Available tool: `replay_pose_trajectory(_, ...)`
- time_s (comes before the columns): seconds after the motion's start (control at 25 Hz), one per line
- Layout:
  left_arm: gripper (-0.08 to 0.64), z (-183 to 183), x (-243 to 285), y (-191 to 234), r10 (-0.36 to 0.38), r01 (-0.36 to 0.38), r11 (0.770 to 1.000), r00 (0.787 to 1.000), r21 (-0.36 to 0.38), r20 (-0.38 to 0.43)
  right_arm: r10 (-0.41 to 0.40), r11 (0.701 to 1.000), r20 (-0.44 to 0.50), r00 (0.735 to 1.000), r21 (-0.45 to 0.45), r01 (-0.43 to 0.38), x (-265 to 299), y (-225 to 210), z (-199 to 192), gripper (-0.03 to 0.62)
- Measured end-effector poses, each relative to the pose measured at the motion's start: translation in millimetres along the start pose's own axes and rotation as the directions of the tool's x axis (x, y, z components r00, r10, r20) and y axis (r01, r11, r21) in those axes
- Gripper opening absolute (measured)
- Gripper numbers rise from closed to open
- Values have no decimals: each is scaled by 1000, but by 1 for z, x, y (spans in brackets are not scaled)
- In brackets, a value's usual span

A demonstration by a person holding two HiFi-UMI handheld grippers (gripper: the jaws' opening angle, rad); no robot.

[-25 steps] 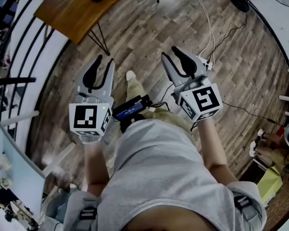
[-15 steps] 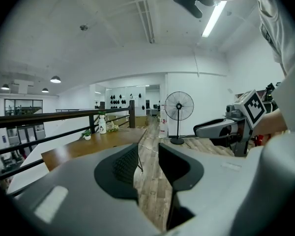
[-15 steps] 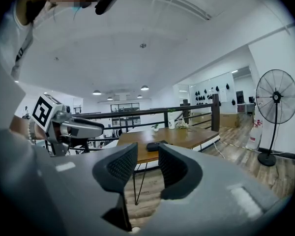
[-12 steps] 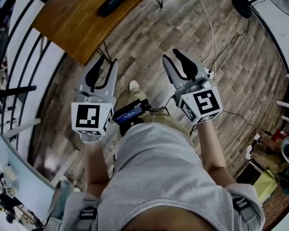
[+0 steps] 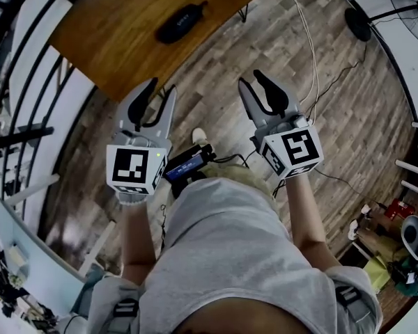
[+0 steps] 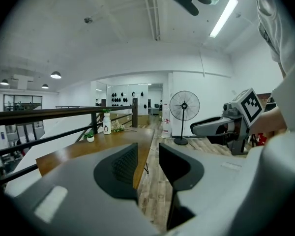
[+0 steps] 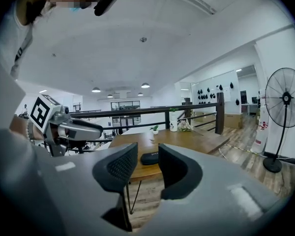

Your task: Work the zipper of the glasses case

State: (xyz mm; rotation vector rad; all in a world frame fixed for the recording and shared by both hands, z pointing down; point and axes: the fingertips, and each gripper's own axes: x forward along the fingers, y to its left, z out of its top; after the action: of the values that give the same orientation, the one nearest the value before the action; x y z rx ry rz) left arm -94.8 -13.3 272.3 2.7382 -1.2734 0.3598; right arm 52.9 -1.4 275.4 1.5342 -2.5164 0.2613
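Standing short of worktop | case lies far on it, untouched | left hand-held gripper and right hand-held gripper narrowly apart, empty | we judge nothing done yet

Light grey plastic shell on left claw, two tapering jaws lined with black ribbed pads. Same build and black lining on right claw. Behind each sits white cube printed with black square markers: left cube, right cube. Person wears light grey short-sleeved T-shirt, khaki legwear, pale shoe. Black box with blue-lit screen at waist, thin dark cable running from it. Grey straps with dark buckles over both shoulders.
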Motion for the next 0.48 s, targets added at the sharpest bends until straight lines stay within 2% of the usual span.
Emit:
replay_pose_trajectory(0.12,135,1,8,22,2,-2,1000,1000,5,2,6,1000,0,1000,-7,-6,25,2,6,127)
replay_pose_trajectory(0.48,140,2,14,36,13,-13,1000,1000,-13,5,15,1000,-30,999,-26,-15,44,4,9,127)
